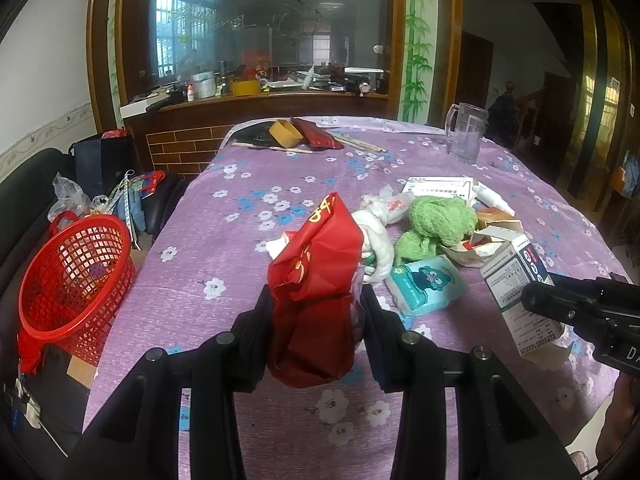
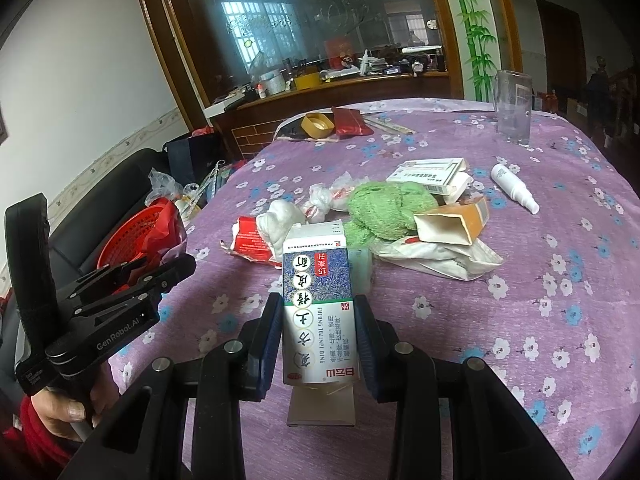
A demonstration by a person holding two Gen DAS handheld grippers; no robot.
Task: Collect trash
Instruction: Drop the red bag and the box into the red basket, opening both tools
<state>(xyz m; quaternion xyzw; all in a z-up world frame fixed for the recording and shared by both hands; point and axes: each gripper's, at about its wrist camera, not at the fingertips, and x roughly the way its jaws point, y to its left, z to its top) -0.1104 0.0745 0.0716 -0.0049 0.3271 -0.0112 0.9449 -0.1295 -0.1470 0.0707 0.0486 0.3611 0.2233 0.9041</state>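
While both hands hover over the purple floral tablecloth (image 1: 224, 240), the left gripper (image 1: 316, 300) clamps a crumpled red wrapper (image 1: 316, 280) above the table's near edge, and the right gripper (image 2: 318, 316) clasps an upright medicine box (image 2: 318, 300). More litter, including a green cloth (image 2: 384, 208), an open orange carton (image 2: 452, 220) and a white spray bottle (image 2: 514, 184), lies mid-table. A red mesh basket (image 1: 76, 272) sits off the left edge.

Crumpled red bag (image 1: 316, 280) stood upright, pinched, lifted off the tabletop; printed white medicine box (image 2: 318, 304) likewise, upright, open flap underneath.
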